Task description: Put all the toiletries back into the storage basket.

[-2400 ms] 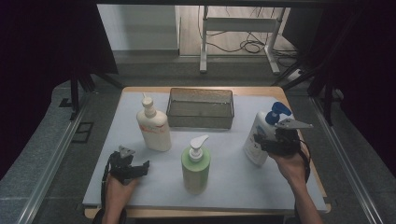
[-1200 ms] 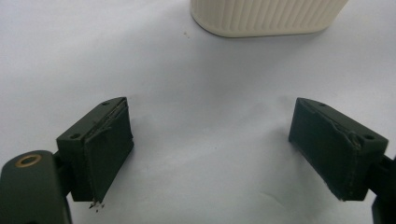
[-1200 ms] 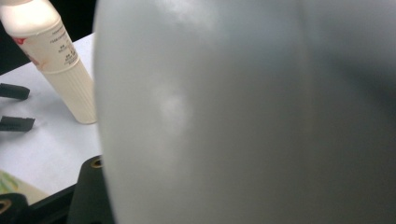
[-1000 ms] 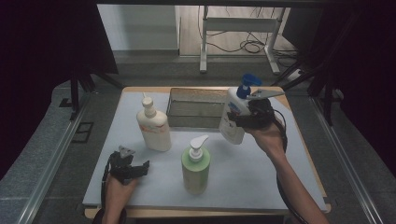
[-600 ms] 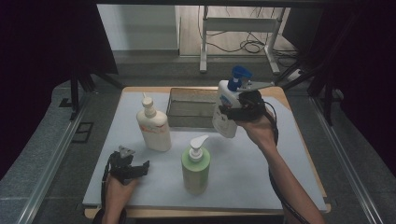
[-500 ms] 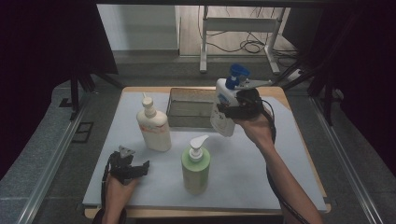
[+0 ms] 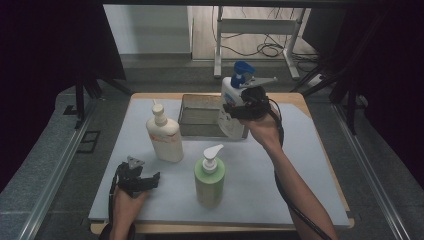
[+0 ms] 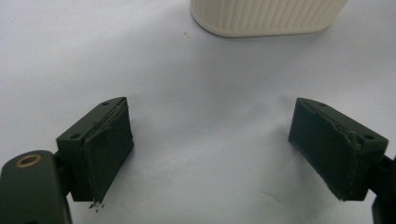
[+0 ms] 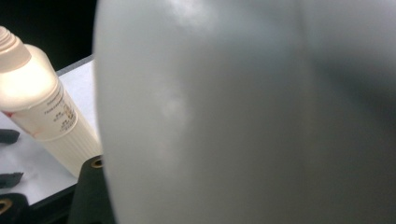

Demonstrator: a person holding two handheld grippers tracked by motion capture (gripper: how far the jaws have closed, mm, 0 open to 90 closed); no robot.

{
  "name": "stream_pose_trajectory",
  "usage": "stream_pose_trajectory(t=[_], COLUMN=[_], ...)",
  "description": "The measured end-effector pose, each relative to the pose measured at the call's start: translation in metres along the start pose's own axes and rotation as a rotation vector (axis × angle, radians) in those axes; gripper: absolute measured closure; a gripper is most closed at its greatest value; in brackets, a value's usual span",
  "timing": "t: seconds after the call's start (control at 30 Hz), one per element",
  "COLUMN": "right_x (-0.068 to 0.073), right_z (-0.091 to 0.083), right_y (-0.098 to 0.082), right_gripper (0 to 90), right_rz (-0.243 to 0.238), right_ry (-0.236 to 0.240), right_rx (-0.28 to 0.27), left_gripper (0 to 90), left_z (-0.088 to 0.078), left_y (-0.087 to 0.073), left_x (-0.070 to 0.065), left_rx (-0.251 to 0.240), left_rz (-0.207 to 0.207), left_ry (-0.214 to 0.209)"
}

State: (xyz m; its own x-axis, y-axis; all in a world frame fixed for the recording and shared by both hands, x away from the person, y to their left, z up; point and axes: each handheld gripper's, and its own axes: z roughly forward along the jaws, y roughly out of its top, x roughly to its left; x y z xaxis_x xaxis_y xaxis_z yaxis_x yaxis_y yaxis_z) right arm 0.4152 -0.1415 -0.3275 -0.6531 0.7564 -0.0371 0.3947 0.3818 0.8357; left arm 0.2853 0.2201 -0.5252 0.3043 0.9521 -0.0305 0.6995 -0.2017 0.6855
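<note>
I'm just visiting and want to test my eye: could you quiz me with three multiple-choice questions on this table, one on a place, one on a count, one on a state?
1. Where is the white bottle with the blue pump?
A. lifted over the wire basket
B. standing on the mat's near edge
C. lying beside the green bottle

2. How many bottles stand on the mat?
A. one
B. two
C. four

3. How is the left gripper?
A. shut on a cap
B. open, holding nothing
C. shut on the cream bottle

Answers: 1 A, the right gripper holds it up at the basket. 2 B, the cream bottle and green bottle. 3 B, its jaws stand apart over bare mat.
</note>
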Motion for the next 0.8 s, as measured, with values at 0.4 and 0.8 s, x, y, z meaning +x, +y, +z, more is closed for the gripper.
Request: stream_pose_trajectory(t=[0.4, 0.8], right_x=[0.008, 0.014], right_z=[0.028, 0.061], right_y=[0.019, 0.037], right_gripper=[37.2, 37.3], right_rz=[-0.004, 0.007], right_ry=[-0.010, -0.030], right_rx=[-0.007, -0.016], left_gripper=[12.8, 12.8], left_z=[0.000, 0.000], left_y=[0.000, 0.000], left_x=[0.000, 0.000], left_rx=[0.001, 0.000], left_rz=[-0.001, 0.000], left_ry=[-0.001, 0.000])
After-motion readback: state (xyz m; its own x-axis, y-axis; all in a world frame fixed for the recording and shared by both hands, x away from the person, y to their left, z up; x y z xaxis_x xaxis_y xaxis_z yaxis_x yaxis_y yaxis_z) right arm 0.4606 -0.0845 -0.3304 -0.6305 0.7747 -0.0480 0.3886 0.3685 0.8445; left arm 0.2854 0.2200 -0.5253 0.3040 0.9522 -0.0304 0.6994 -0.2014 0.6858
